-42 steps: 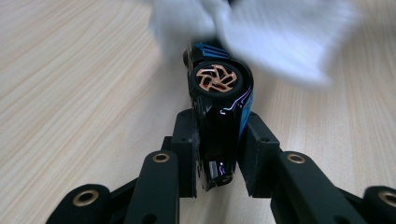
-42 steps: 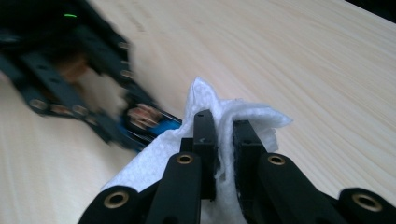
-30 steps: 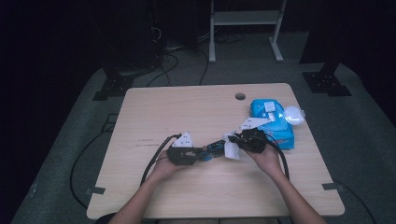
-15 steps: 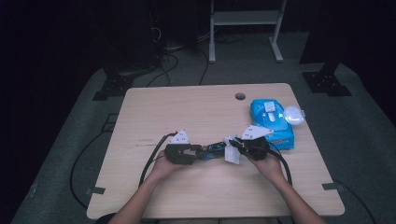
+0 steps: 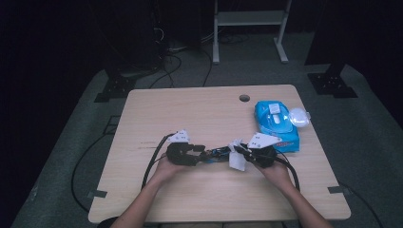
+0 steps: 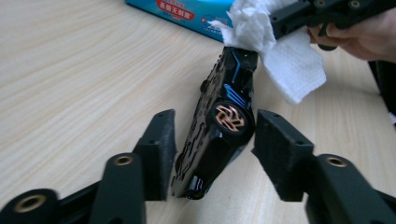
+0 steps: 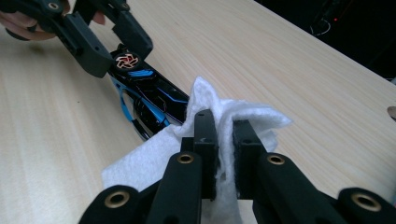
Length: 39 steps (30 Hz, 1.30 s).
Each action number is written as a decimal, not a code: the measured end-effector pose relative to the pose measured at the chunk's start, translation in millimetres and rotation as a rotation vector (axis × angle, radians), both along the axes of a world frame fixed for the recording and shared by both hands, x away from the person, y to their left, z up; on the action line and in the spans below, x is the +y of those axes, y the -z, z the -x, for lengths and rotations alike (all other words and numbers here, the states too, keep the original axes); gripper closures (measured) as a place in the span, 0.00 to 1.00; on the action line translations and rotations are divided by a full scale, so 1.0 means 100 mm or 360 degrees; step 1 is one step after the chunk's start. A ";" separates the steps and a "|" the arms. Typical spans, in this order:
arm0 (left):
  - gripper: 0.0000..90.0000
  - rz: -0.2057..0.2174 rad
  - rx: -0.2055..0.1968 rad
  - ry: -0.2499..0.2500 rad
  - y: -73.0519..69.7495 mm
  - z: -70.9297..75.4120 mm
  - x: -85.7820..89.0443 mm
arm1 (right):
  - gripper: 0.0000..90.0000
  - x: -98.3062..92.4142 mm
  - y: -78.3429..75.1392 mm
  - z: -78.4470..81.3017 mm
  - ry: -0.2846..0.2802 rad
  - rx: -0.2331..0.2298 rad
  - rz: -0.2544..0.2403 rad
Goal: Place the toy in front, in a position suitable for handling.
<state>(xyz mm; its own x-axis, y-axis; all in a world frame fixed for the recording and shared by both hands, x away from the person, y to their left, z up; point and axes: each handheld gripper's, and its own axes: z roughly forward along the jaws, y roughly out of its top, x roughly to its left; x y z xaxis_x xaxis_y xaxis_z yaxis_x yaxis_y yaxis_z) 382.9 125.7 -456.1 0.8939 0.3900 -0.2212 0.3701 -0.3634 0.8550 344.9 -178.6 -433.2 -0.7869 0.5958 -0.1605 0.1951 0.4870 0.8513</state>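
Note:
A black toy car (image 6: 233, 79) with blue trim and orange wheels is tipped on its side on the wooden table (image 5: 190, 109). My left gripper (image 6: 215, 121) is shut on its near end, one pad on each side. In the high view the left gripper (image 5: 202, 153) and right gripper (image 5: 240, 151) face each other across the car (image 5: 218, 153). My right gripper (image 7: 225, 123) is shut on a folded white wipe (image 7: 154, 154), which rests against the car's (image 7: 149, 91) other end. The wipe (image 6: 280, 51) hangs over the car's far tip.
A blue pack of wipes (image 5: 276, 124) lies at the table's right side, with a white rounded lid (image 5: 299, 116) beside it. A cable hole (image 5: 244, 98) sits at the back middle. Cables trail from both grippers over the front edge.
The right gripper with the wipe has shifted slightly toward the person along the car. The left gripper and the car have hardly moved.

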 end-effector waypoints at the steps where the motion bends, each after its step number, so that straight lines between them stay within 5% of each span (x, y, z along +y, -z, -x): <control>1: 0.48 -0.0006 0.0030 0.0001 0.01 -0.01 -0.01 | 0.92 -0.01 0.00 0.01 -0.0008 0.0000 0.0001; 14: 0.41 -0.0168 -0.0070 0.0036 0.12 0.08 -0.15 | 0.92 -0.06 0.03 0.16 -0.0062 0.0042 -0.0039; 16: 0.37 -0.0238 -0.0143 0.0037 0.13 0.11 -0.19 | 0.92 -0.06 0.05 0.17 -0.0061 0.0055 -0.0015; 21: 0.36 -0.0255 -0.0196 0.0000 0.12 0.12 -0.19 | 0.92 -0.05 0.18 0.16 -0.0073 0.0159 0.0073; 29: 0.25 -0.0280 -0.0248 -0.0031 0.14 0.12 -0.22 | 0.91 -0.02 -0.03 -0.05 0.0013 0.0179 -0.0072; 35: 0.19 -0.0273 -0.0249 -0.0063 0.14 0.09 -0.20 | 0.91 0.06 0.12 -0.25 0.0070 0.0324 -0.0042; 39: 0.13 -0.0252 -0.0217 -0.0070 0.17 0.06 -0.20 | 0.91 0.06 0.18 -0.24 0.0067 0.0327 -0.0045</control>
